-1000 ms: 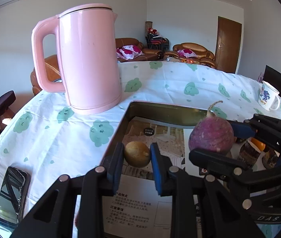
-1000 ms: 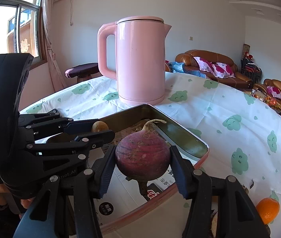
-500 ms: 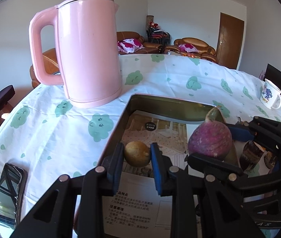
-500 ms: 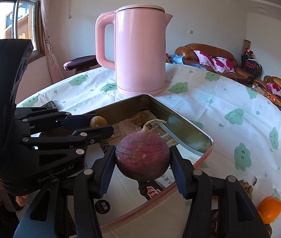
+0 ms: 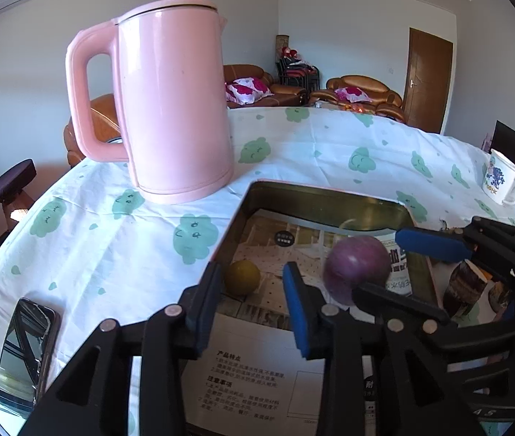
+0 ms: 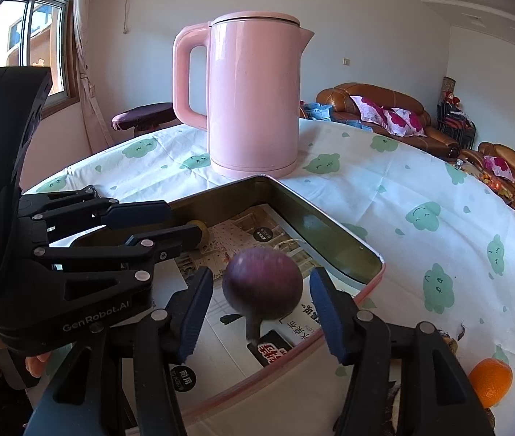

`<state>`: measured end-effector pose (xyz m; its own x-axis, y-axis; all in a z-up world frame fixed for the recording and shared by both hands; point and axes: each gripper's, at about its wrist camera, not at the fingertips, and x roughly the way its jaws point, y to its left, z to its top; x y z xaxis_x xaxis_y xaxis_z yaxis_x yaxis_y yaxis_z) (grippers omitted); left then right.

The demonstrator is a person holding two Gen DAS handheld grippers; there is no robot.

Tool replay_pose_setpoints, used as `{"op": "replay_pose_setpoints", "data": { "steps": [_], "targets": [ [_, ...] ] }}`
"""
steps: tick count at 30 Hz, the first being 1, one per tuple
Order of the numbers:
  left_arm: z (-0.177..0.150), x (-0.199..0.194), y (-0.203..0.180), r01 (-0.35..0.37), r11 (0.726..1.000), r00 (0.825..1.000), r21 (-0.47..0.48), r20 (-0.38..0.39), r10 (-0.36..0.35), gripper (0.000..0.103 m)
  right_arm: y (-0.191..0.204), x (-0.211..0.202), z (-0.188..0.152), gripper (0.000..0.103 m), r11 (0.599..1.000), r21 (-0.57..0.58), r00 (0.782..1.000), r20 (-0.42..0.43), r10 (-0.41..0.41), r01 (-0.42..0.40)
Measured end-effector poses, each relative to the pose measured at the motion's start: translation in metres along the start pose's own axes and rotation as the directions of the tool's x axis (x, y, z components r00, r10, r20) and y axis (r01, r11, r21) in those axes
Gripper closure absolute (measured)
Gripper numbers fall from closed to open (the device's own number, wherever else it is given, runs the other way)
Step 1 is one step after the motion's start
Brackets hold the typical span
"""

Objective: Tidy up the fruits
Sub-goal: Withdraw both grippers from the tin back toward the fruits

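Purple radish between spread right jaws, tail end down toward tray.

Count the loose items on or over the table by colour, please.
Purple: 1, round purple radish-like root
Yellow-brown: 1, small round fruit
Orange: 1, orange citrus fruit
Pink: 1, tall plastic kettle
White: 1, printed mug
Total: 5

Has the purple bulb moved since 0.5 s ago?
Yes. The right gripper has opened and the purple bulb, motion-blurred, has dropped free of its pads toward the tray, root now pointing down.
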<state>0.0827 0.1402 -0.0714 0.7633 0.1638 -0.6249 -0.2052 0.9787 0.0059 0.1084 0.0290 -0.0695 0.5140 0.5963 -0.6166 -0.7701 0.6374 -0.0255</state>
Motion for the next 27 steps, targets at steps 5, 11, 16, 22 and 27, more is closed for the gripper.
{"op": "replay_pose_setpoints", "data": {
  "steps": [5,11,16,22,27],
  "targets": [
    [0.0,-0.009,-0.001,-0.001,1.0,0.999,0.003,0.044,0.001,0.051,-0.002,-0.009,-0.002,0.04,1.0,0.013,1.0,0.027,-0.008,0.008],
    [-0.005,-0.033,0.0,-0.027,0.999,0.988,-0.039,0.151,0.032,0.015,-0.003,-0.041,-0.004,0.04,0.999,0.01,0.996,0.075,-0.049,0.048],
    [-0.011,-0.044,-0.022,0.02,1.0,0.987,0.006,0.158,-0.021,0.015,-0.013,-0.087,-0.023,0.039,0.995,0.011,0.988,0.118,-0.101,0.1],
    [-0.014,-0.053,-0.055,0.103,0.994,0.983,0.034,0.147,-0.107,0.015,-0.055,-0.141,-0.071,0.039,0.973,0.107,0.97,0.11,-0.216,0.205],
    [-0.017,-0.056,-0.09,0.168,0.983,0.976,0.079,0.124,-0.177,0.015,-0.088,-0.162,-0.111,0.039,0.94,0.199,0.955,0.047,-0.293,0.279]
  ]
}}
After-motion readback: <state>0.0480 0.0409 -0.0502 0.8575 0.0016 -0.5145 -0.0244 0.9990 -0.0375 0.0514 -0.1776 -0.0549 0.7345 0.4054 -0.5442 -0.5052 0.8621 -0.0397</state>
